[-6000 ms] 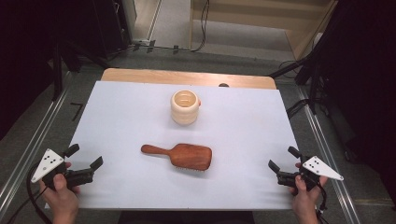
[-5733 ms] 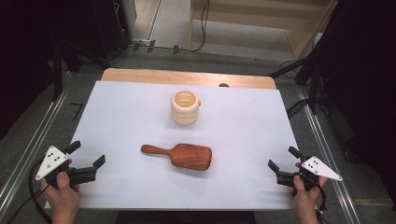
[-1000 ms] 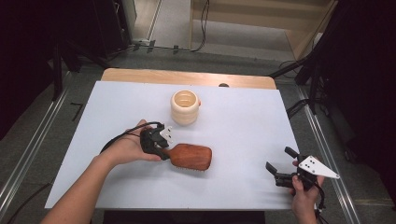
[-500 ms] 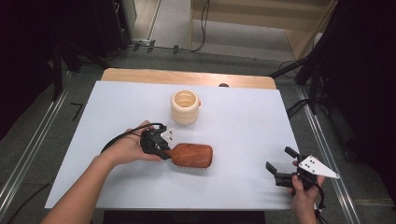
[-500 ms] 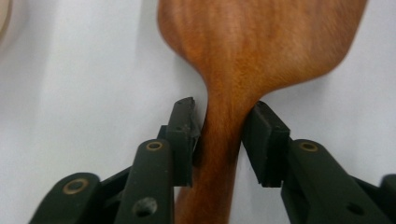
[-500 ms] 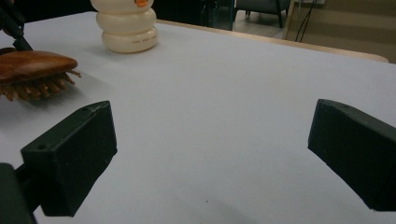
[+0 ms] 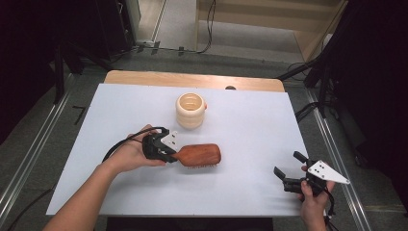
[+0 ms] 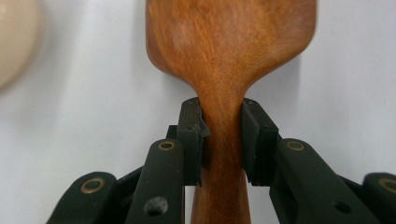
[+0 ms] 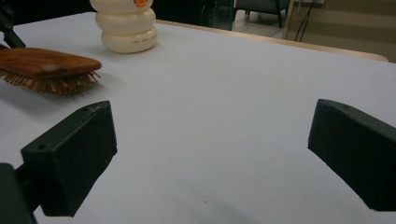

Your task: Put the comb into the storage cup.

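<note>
The left gripper [image 8: 222, 135], just closed onto the narrow handle of the reddish-brown wooden paddle hairbrush [image 7: 199, 155] at mid-table, may let its heavy head swivel on lifting, while the right gripper [image 7: 290, 170] waits agape, near right.

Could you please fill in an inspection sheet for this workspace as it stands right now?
Surface: white table top, wooden strip at the far edge.
Job's things: wooden hairbrush lying bristles down near the middle; its neck sits between the left tool's pads.
Clutter: cream ribbed jar, upright, behind the brush and apart from it.
Grippers: left tool has just been closing and is shut on the brush handle; right tool open, at the near right corner, nothing between its jaws.
Cables: black cable loops from the left tool; more on the floor beyond the table.
Surroundings: metal rails beside the table, dark stands, wooden furniture at the back.
</note>
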Demonstrator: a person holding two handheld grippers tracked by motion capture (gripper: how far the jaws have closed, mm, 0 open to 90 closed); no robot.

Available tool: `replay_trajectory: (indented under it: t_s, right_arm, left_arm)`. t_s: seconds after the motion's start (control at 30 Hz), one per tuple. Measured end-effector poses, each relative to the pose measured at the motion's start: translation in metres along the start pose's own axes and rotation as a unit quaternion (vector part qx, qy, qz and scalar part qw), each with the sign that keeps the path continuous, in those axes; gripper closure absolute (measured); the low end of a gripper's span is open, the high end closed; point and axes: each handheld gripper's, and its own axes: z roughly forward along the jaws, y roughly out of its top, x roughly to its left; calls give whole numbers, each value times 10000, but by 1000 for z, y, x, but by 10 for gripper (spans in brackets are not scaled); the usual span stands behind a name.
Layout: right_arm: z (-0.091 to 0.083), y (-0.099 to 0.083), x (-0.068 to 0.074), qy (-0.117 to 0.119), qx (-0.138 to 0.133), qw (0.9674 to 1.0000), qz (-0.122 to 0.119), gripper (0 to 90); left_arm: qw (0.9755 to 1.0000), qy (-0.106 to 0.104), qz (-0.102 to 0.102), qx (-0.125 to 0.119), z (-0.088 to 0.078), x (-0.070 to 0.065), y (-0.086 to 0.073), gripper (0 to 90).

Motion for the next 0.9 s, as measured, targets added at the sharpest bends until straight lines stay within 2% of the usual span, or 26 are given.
replay_trajectory:
  t_s: [0.2,0.4,0.47,0.5,0.57,0.6,0.63,0.67,0.7,0.73,0.77,0.8,0.83,0.87,0.9]
  right_arm:
    - [0,0,0,-14,6,10000,-2,0]
    - [1,0,0,-24,19,10000,2,0]
    - [0,1,-4,55,7,9998,184,0]
    - [0,1,-4,55,7,9998,184,0]
    - [-2,2,-8,93,-11,9993,358,0]
    - [-2,2,-8,90,-8,9992,392,0]
    - [-2,2,-8,90,-8,9992,392,0]
    - [-3,4,-8,28,39,9993,358,0]
    - [-3,4,-8,28,39,9993,358,0]
    - [-2,6,-8,2,75,9994,323,0]
    - [-2,11,-6,-35,135,9996,254,0]
    - [-2,11,-6,-35,135,9996,254,0]
    - [-2,17,-3,-71,138,9998,147,0]
    - [-2,17,-3,-71,138,9998,147,0]
    - [-2,20,-2,-109,151,9997,126,0]
  left_arm:
    - [9997,132,-187,-94,-2,-1,-4,725]
    - [9982,207,-422,-381,-3,-4,-11,724]
    - [9963,276,-573,-581,-7,-6,-15,723]
    - [9963,276,-573,-581,-7,-6,-15,724]
    - [9938,354,-710,-776,-11,-7,-18,724]
    - [9938,354,-710,-776,-11,-7,-18,723]
    - [9927,402,-747,-857,-12,-8,-19,723]
    - [9906,463,-824,-989,-15,-9,-21,723]
    - [9906,463,-824,-989,-15,-9,-21,723]
    - [9894,515,-859,-1049,-16,-9,-22,723]
    - [9868,577,-944,-1184,-18,-12,-24,723]
    - [9868,577,-944,-1184,-18,-12,-24,723]
    - [9841,690,-979,-1311,-20,-15,-24,723]
    - [9841,690,-979,-1311,-20,-15,-24,723]
    - [9832,778,-980,-1330,-21,-17,-24,723]
